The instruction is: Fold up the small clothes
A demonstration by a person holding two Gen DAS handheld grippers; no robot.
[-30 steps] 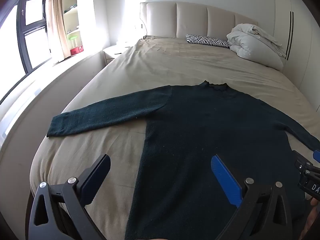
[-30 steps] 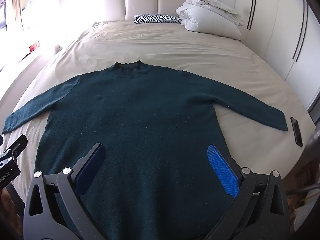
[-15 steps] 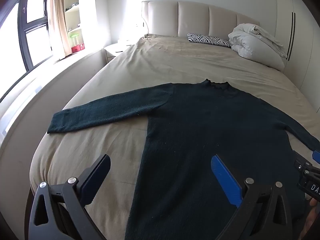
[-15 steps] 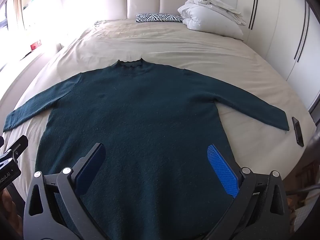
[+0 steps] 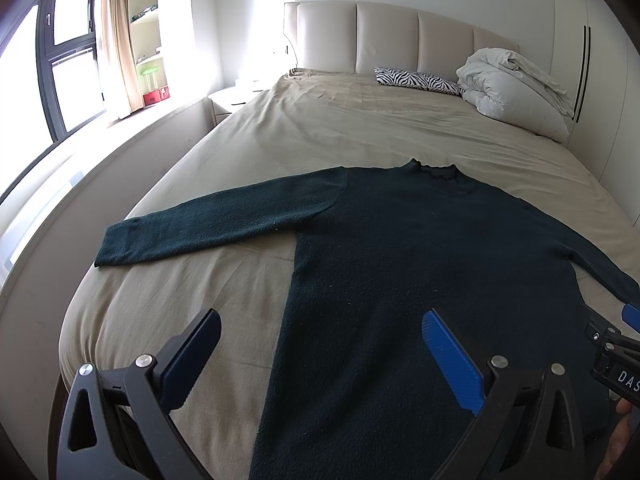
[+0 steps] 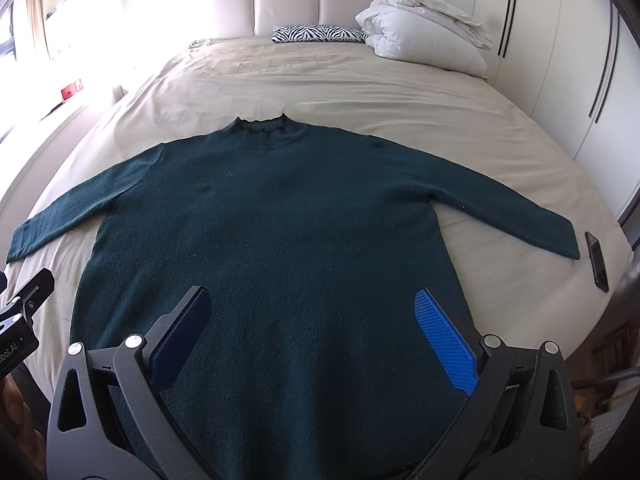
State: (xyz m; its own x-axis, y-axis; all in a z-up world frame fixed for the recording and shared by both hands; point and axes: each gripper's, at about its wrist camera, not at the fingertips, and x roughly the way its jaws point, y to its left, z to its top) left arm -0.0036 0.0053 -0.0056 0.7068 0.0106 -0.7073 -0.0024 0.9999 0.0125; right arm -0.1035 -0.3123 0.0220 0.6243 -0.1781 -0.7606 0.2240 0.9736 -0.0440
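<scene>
A dark green sweater [image 6: 272, 240] is lying flat on the bed [image 6: 360, 88], front side down or up I cannot tell, with its neck pointing away from the jaws. Both sleeves are sticking out to the sides, so the whole shape is easy to see and ready for folding. Nothing is folded yet.

The right gripper [image 6: 316, 328] is hanging just above the bottom part of the sweater. Its jaws are standing wide apart and holding nothing. The cloth is showing between them, so it looks like the right spot to start from.

The left gripper [image 5: 320, 354] is also waiting with its jaws spread wide and empty. The left side edge of the sweater is running between its jaws, with bare bed sheet under the left jaw. The left sleeve [image 5: 216, 224] is lying far ahead of the jaws and off to the left.

A phone [image 6: 597, 261] is sitting on the bed just past the right sleeve end, to the right of the right jaws. A white duvet [image 6: 424, 32] and a striped pillow [image 6: 316, 34] are far ahead, out of the way.
</scene>
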